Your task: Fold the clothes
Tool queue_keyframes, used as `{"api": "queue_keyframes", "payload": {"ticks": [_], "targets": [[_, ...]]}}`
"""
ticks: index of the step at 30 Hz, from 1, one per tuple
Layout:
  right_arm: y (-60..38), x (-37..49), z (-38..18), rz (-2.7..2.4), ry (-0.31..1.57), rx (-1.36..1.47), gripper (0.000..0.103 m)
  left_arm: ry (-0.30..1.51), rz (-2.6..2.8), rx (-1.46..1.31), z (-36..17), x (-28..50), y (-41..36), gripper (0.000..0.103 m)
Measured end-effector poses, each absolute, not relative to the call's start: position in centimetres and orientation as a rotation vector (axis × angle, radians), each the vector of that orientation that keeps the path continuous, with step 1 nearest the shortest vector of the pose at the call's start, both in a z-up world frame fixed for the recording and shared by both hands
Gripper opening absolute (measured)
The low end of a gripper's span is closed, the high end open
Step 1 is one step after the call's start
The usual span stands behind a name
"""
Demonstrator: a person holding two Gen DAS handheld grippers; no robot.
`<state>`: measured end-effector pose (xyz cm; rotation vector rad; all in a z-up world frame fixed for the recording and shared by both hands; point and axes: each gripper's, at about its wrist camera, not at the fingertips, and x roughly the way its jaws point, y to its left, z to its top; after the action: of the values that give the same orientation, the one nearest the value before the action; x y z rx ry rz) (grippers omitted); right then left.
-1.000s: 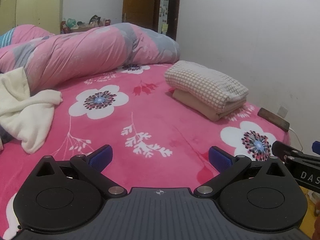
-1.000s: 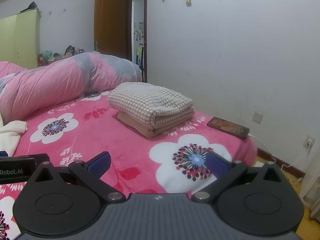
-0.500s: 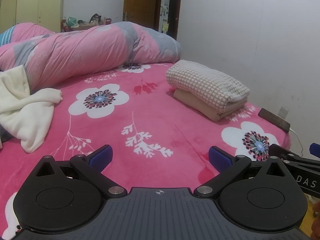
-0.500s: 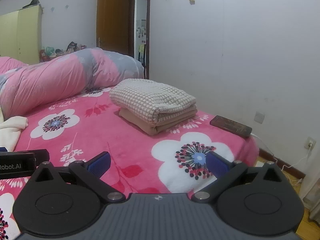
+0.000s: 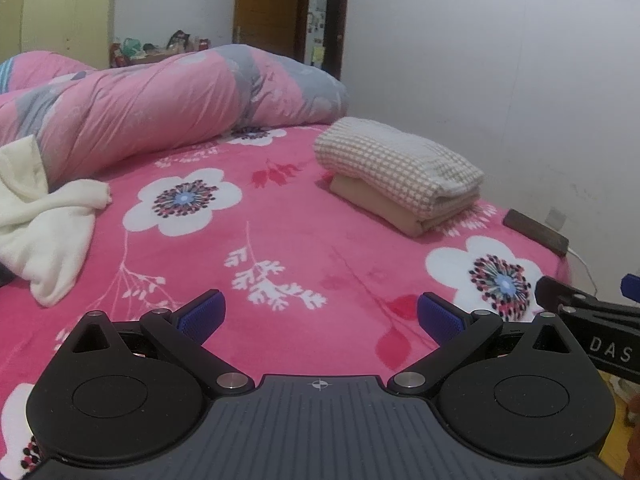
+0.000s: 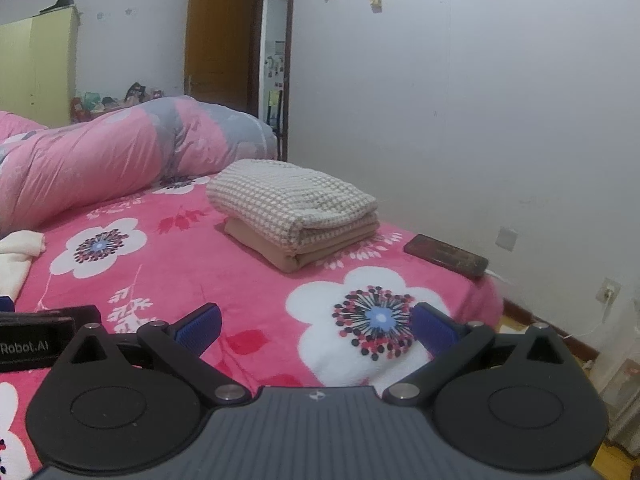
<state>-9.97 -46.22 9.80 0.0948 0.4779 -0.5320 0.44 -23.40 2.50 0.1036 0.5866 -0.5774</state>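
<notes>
Left wrist view shifts only slightly against a second ago: left gripper and right gripper hover spread and empty, folded checked and tan stack far right, crumpled cream garment left, probably next.

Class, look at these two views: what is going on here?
A person holds two grippers over a pink floral bed. The left gripper and right gripper are both open and empty. A folded checked cloth sits on a folded tan garment; a crumpled cream garment lies unfolded at the left.
</notes>
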Motion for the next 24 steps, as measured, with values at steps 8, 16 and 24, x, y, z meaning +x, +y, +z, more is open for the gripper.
{"api": "queue_keyframes", "payload": {"ticks": [8, 16, 24], "targets": [[-47.2, -10.4, 9.4, -0.556, 0.488, 0.108, 0.103, 0.589, -0.596, 0.119, 2.2, -0.1, -24.3, 0.103], [-47.3, -10.3, 9.3, -0.553, 0.493, 0.106, 0.103, 0.590, -0.591, 0.119, 2.0, -0.1, -24.6, 0.103], [-47.2, -10.3, 9.3, -0.553, 0.496, 0.105, 0.103, 0.590, -0.589, 0.118, 1.9, -0.1, -24.6, 0.103]]}}
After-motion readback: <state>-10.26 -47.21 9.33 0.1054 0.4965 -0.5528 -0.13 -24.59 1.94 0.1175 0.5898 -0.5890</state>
